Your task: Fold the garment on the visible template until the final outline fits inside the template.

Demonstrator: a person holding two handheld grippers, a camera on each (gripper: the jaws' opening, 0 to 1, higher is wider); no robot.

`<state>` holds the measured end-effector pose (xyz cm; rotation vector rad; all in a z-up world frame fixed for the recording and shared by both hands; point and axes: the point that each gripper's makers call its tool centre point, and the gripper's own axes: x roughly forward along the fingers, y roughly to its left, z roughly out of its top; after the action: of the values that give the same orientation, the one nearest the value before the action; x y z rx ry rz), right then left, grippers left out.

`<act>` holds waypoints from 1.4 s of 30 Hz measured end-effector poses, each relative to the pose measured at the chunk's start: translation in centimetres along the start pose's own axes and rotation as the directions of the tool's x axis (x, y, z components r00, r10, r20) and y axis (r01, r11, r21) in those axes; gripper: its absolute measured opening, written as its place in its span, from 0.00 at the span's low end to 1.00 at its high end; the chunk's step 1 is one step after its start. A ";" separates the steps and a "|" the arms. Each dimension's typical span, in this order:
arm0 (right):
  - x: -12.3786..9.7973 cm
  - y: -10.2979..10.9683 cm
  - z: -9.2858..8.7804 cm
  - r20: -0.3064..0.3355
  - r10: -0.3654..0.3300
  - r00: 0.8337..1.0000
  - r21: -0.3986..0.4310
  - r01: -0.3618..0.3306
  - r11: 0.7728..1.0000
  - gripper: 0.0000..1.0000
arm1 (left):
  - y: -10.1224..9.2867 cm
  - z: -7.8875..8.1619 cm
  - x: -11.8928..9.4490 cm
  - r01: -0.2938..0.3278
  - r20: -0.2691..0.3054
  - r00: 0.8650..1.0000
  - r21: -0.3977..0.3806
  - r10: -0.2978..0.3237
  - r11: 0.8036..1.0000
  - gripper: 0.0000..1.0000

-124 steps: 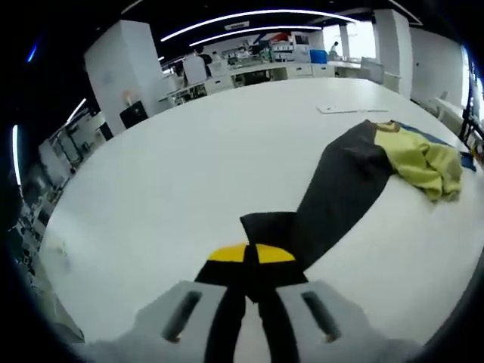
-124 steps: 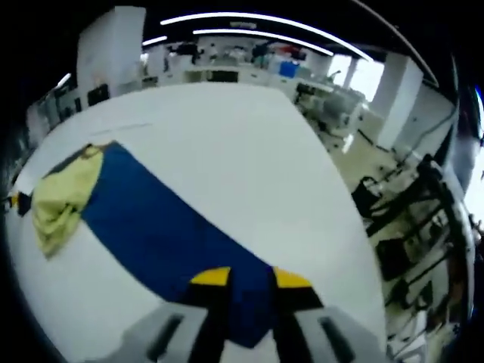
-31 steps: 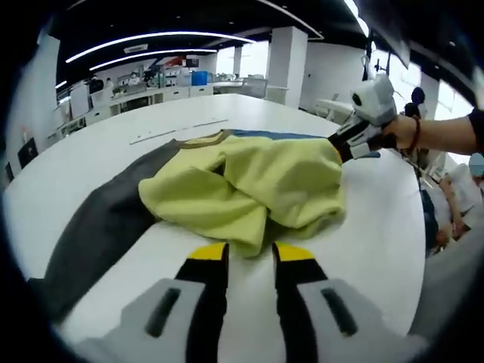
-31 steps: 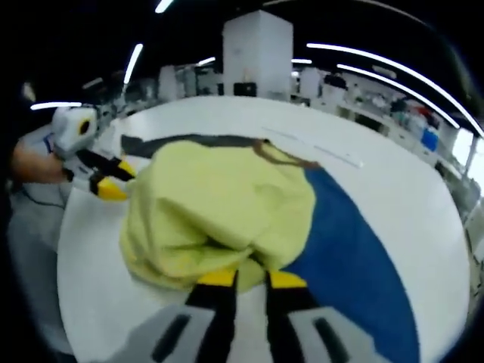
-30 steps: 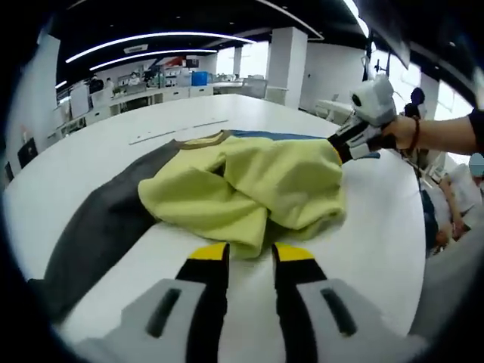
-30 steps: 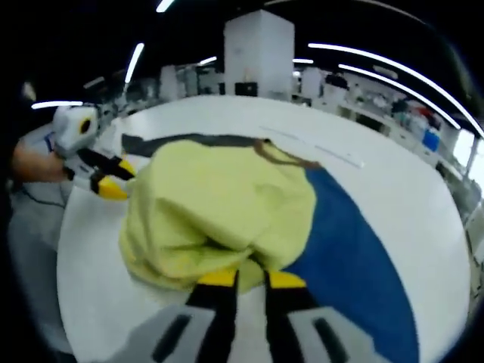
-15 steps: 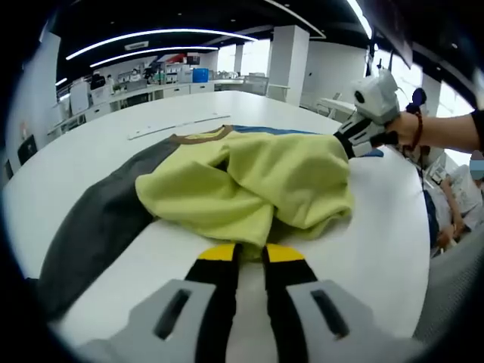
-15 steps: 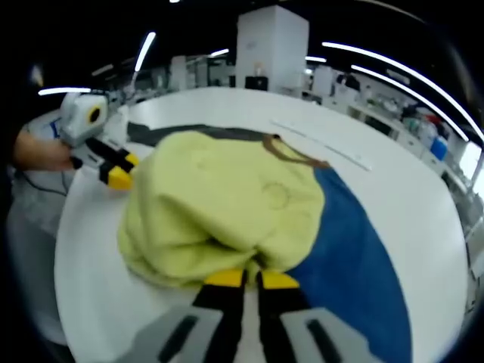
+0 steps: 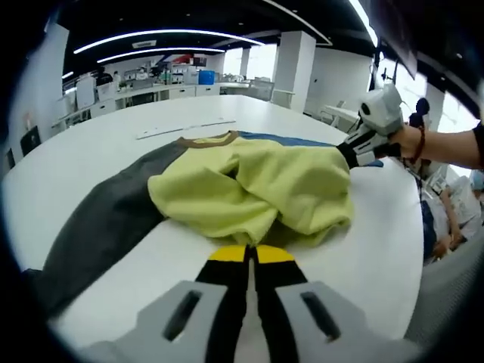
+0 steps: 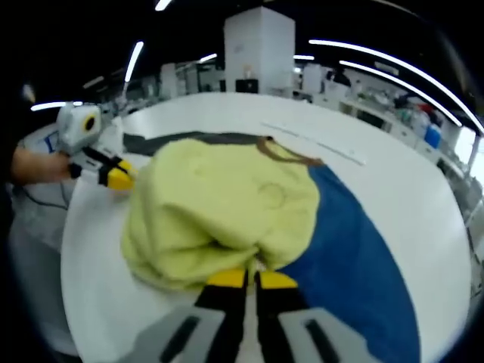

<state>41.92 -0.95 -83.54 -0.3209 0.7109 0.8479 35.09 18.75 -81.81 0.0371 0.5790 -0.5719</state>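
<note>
The garment lies bunched on the white table (image 9: 91, 151). Its yellow-green body (image 9: 257, 189) is heaped in the middle. A dark grey sleeve (image 9: 106, 219) runs to the left and a blue sleeve (image 9: 302, 140) shows behind. My left gripper (image 9: 246, 253) is shut on the near yellow hem. My right gripper (image 9: 345, 155) grips the far edge of the heap. In the right gripper view the right gripper (image 10: 252, 278) is shut on the yellow hem (image 10: 219, 204), with the blue sleeve (image 10: 348, 257) to its right. The left gripper (image 10: 117, 179) pinches the heap's left edge.
A thin white strip (image 9: 185, 128) lies on the table beyond the collar, also in the right gripper view as the strip (image 10: 318, 144). A hand (image 9: 412, 140) holds the right gripper. The table's edge (image 9: 412, 249) curves close on the right. Lab benches stand far behind.
Both grippers' jaws have closed from a small gap to shut on the yellow hem. The heap has shifted slightly between them.
</note>
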 end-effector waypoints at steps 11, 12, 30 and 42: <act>-3.2 0.8 0.4 0.025 -0.025 0.999 0.026 0.024 0.999 0.00 | 1.2 -0.2 -2.6 -0.034 -0.005 0.999 -0.039 0.034 0.999 0.00; -3.4 0.8 0.5 0.025 -0.027 0.999 0.026 0.027 0.999 0.00 | 1.1 -0.2 -3.0 -0.039 -0.008 0.999 -0.028 0.039 0.999 0.00; -7.1 0.6 -0.5 0.043 -0.092 0.995 0.093 0.088 0.992 0.00 | 2.1 -1.2 -7.0 -0.029 -0.023 0.999 -0.144 0.026 0.989 0.00; -9.3 1.3 -2.3 0.038 -0.120 0.992 0.144 0.114 0.983 0.00 | 2.9 -2.0 -9.0 -0.038 -0.065 0.997 -0.146 0.029 0.989 0.00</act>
<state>35.66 -6.63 -78.82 -0.2125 0.6982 0.6871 29.39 26.06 -79.12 -0.0744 0.6788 -0.4957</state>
